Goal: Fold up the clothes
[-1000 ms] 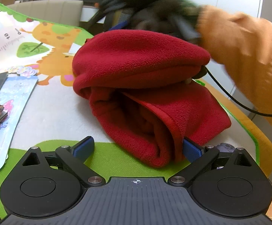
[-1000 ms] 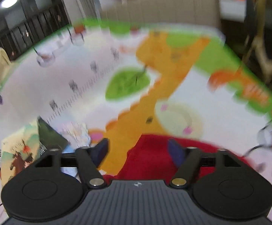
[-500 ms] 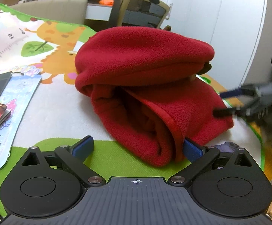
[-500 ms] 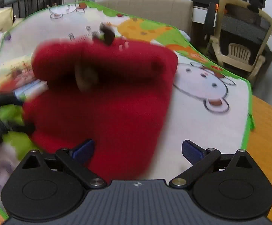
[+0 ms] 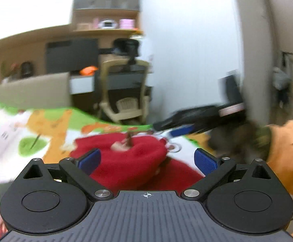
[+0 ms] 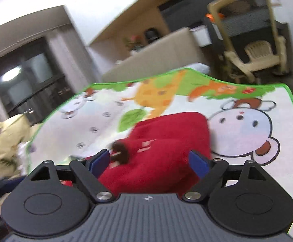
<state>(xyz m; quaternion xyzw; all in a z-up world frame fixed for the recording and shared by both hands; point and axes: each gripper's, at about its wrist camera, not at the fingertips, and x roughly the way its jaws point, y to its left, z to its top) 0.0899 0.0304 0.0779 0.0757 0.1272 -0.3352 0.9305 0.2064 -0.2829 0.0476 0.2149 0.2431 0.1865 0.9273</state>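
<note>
A red fleece garment (image 5: 130, 161) lies folded in a thick bundle on the cartoon play mat (image 5: 45, 129), with a small brown trim piece on top. My left gripper (image 5: 147, 160) hangs open above its near side, holding nothing. In the left wrist view the right gripper (image 5: 178, 129) shows blurred at the right, held by a hand in a dark glove and orange sleeve (image 5: 287, 153). From the right wrist view the red garment (image 6: 166, 147) lies just beyond my open right gripper (image 6: 149, 161), whose fingers are empty.
The mat (image 6: 247, 125) with a monkey and giraffe print covers the table; its green edge runs at the right. A beige chair (image 6: 255, 54) and dark desk stand beyond. A yellowish cloth heap (image 6: 7, 141) sits off the mat's left side.
Both grippers have lifted and tilted up, away from the red garment. The left one was low against the bundle; now it looks over it into the room. The right hand swung back near.
</note>
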